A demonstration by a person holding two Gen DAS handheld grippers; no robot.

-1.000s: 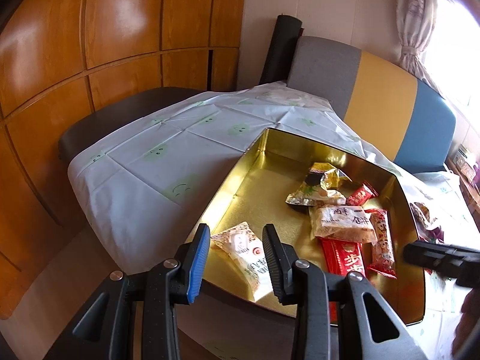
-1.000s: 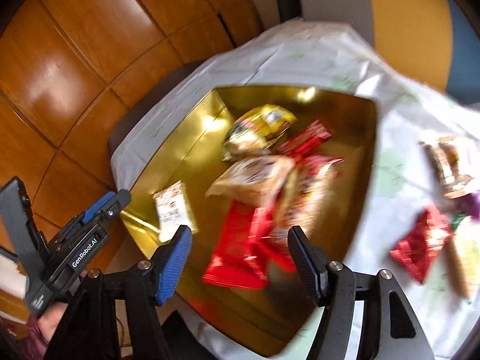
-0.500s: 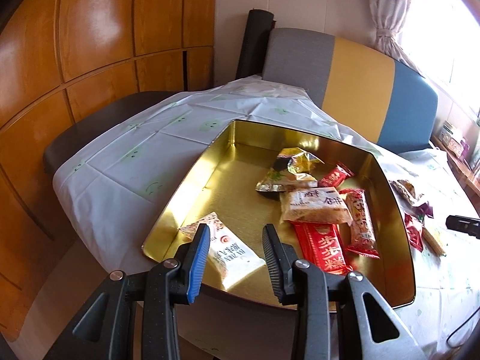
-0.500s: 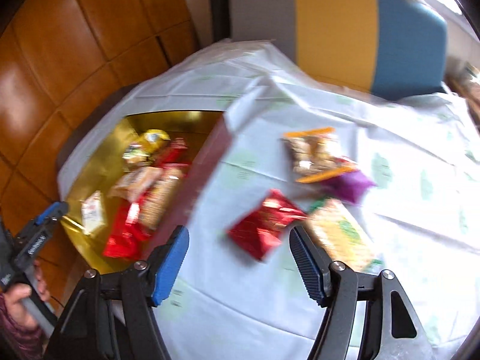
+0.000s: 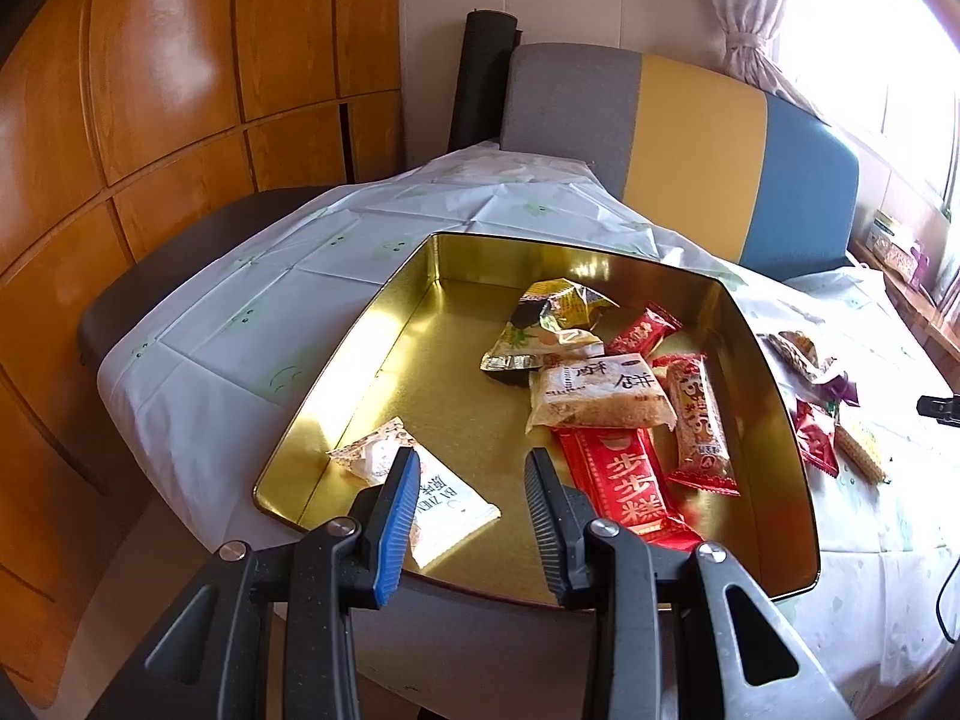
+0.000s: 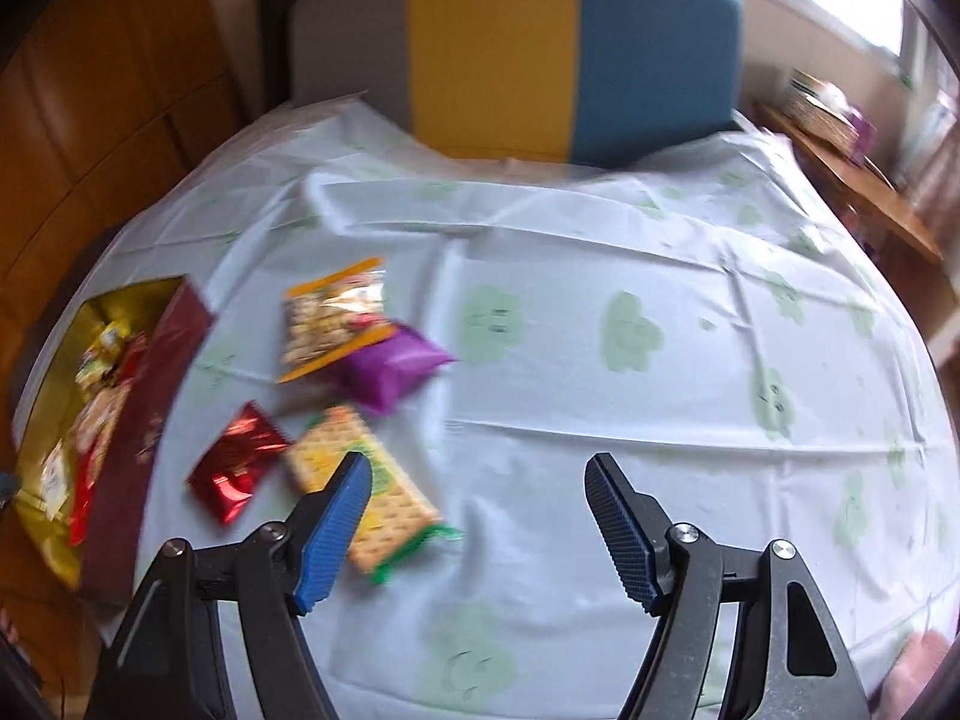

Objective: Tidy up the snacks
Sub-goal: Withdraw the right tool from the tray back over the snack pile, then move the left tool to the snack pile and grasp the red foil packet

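Observation:
A gold tin (image 5: 384,324) on the table holds several snack packets: a white one (image 5: 444,498) at the near corner, a long red one (image 5: 630,486), a beige cake packet (image 5: 600,396) and yellow ones (image 5: 552,324). My left gripper (image 5: 471,462) hovers over the tin's near edge, open by a narrow gap with nothing between its fingers. My right gripper (image 6: 477,468) hangs over the tablecloth, its jaws opening and empty. Just to its left lie a green-edged cracker packet (image 6: 384,498), a red foil packet (image 6: 237,468), a purple packet (image 6: 390,366) and an orange-edged clear packet (image 6: 333,312).
The tin's maroon outer wall (image 6: 150,420) stands left of the loose snacks. The white cloth with green faces (image 6: 660,360) covers the table. A grey, yellow and blue chair back (image 5: 690,138) is behind it, wood panels (image 5: 150,90) stand at left, and a cluttered wooden shelf (image 6: 840,138) is at far right.
My right gripper has swung from above the tin to over the loose snacks on the cloth, and its jaws have widened. My left gripper has shifted slightly along the tin's near edge.

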